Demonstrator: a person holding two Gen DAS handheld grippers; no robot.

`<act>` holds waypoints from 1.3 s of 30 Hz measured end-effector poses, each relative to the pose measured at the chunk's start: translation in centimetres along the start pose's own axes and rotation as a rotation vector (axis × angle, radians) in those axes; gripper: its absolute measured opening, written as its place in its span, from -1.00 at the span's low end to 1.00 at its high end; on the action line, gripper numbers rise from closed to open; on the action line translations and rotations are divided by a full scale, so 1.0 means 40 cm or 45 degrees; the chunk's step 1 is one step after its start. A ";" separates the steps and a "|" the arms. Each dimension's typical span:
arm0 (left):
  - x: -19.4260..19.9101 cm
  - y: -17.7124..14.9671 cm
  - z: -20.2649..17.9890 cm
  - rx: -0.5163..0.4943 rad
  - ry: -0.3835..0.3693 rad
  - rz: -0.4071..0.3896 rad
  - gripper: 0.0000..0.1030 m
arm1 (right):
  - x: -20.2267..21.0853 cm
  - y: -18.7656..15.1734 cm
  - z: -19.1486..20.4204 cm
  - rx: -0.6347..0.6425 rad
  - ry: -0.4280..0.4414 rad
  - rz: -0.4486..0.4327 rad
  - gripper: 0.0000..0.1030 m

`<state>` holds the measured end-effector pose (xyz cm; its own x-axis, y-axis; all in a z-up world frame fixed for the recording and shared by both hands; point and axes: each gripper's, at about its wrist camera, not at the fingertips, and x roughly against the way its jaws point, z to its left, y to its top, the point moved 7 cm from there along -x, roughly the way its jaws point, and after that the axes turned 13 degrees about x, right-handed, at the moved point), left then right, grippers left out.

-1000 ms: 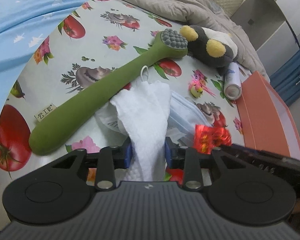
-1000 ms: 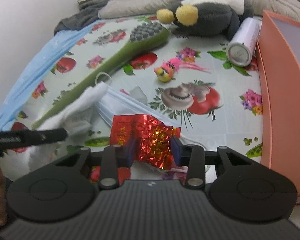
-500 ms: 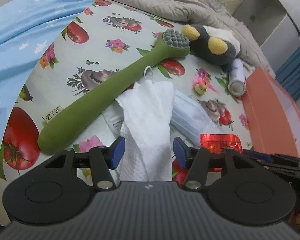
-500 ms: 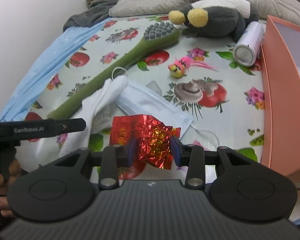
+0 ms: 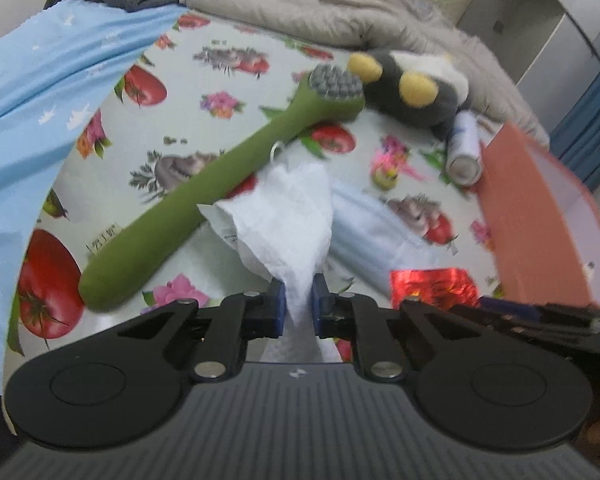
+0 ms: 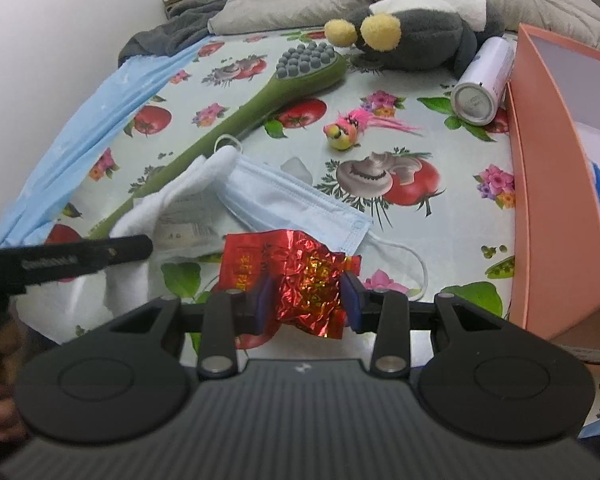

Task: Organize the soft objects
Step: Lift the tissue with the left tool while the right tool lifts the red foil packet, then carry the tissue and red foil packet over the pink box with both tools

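Observation:
My left gripper (image 5: 298, 300) is closing its jaws, and the blue pads pinch a bunched white tissue (image 5: 288, 216) that fans out above them. The tissue lies over a green long-handled brush (image 5: 204, 204) and a pale blue face mask (image 5: 372, 232). My right gripper (image 6: 306, 300) is shut on a crumpled red foil packet (image 6: 304, 276), held just above the fruit-print cloth (image 6: 400, 216). The same tissue (image 6: 172, 196) shows at the left in the right wrist view, beside one black finger of the left gripper.
A grey plush toy (image 6: 420, 36) with yellow feet lies at the back by a white bottle (image 6: 484, 80). An orange box (image 6: 548, 160) stands along the right edge. A small pink toy bird (image 6: 348, 132) lies mid-cloth. Blue sheet and grey bedding border the far side.
The left jaws spread wider half a second ago and have now closed onto the tissue, gathering it into a narrow bunch. The right gripper kept its hold on the red packet.

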<state>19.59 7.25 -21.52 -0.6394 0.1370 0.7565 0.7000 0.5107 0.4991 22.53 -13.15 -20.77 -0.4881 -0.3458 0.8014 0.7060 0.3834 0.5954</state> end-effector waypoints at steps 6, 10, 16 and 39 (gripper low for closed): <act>0.039 0.006 -0.018 0.003 -0.034 -0.003 -0.70 | 0.041 0.016 -0.001 -0.004 -0.007 -0.041 -0.22; 0.050 -0.007 -0.004 0.043 -0.047 0.029 -0.69 | 0.066 0.022 -0.002 -0.009 -0.017 -0.060 -0.22; 0.072 -0.037 0.030 0.078 -0.036 0.052 -0.70 | 0.078 0.005 0.009 -0.024 -0.014 -0.050 -0.22; 0.258 0.066 -0.208 -0.072 -0.226 -0.187 -0.83 | 0.289 0.119 -0.014 0.003 -0.093 -0.315 -0.22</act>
<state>17.51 2.95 -8.88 -0.7784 0.2144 0.5901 0.6085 0.4888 0.6251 20.53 -15.79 -8.70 -0.6816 -0.3665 0.6333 0.5596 0.2966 0.7739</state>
